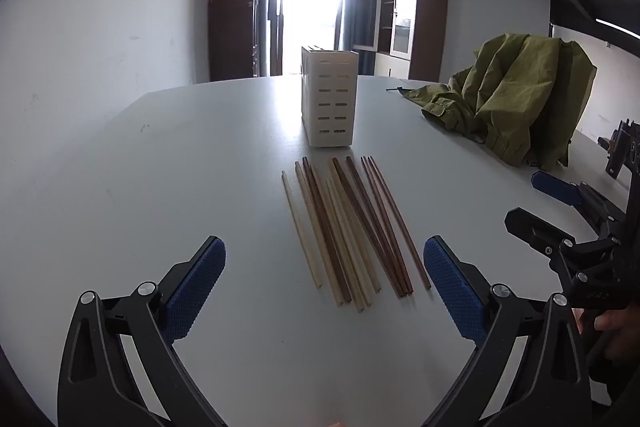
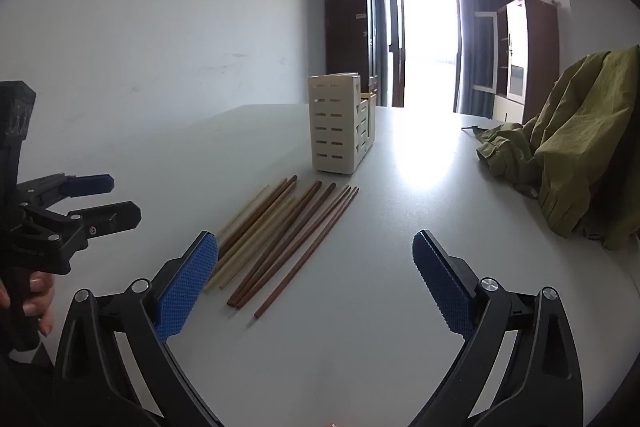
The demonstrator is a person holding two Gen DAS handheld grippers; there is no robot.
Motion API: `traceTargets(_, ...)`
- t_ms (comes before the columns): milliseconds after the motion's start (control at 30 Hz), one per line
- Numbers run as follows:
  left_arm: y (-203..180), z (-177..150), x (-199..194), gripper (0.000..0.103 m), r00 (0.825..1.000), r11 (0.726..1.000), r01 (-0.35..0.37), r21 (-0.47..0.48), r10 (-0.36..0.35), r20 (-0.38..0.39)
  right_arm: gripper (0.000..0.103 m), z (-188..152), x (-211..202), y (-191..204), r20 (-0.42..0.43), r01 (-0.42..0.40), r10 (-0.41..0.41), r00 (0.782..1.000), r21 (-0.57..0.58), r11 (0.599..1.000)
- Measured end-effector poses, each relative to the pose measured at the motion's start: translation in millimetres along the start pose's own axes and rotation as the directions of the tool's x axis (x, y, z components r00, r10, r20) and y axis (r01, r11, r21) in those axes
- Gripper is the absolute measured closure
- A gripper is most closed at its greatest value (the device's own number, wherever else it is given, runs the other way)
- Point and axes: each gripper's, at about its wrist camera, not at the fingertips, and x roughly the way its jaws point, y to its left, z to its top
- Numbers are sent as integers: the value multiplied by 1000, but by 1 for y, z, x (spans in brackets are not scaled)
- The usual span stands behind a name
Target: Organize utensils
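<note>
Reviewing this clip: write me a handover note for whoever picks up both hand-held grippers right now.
Left hand-held gripper: open, empty, low over the white table, straddling the near ends of the chopsticks.
Right hand-held gripper: open, empty, to the right of the chopsticks' near ends.
Loose light and dark wooden chopsticks lie side by side on the table in front of the upright cream slotted plastic utensil holder.
Done: nothing visibly sorted; whether the holder contains anything can't be seen.
Left: all the chopsticks on the table still need to go into the holder.

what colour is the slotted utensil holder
Cream white utensil holder, clearest in the right wrist view.
</note>
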Motion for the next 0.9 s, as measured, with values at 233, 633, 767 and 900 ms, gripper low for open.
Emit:
traceTargets(233, -1, -2, 2, 6, 1000, 1000, -7, 19, 7, -12, 4, -2, 7, -4, -15, 5, -5, 1000, 6, 1000)
traceTargets(633, -1, -1, 0, 6, 1000, 1000, 3, 25, -3, -5, 4, -1, 7, -6, -18, 1, -1, 1000, 8, 1000)
traceTargets(767, -1, -1, -1, 6, 1000, 999, -15, 29, 16, -4, 4, 0, 8, -7, -18, 3, -3, 1000, 7, 1000)
traceTargets(900, 0, -1, -1, 6, 1000, 1000, -18, 26, 19, -7, 4, 0, 7, -7, -17, 1, -1, 1000, 5, 1000)
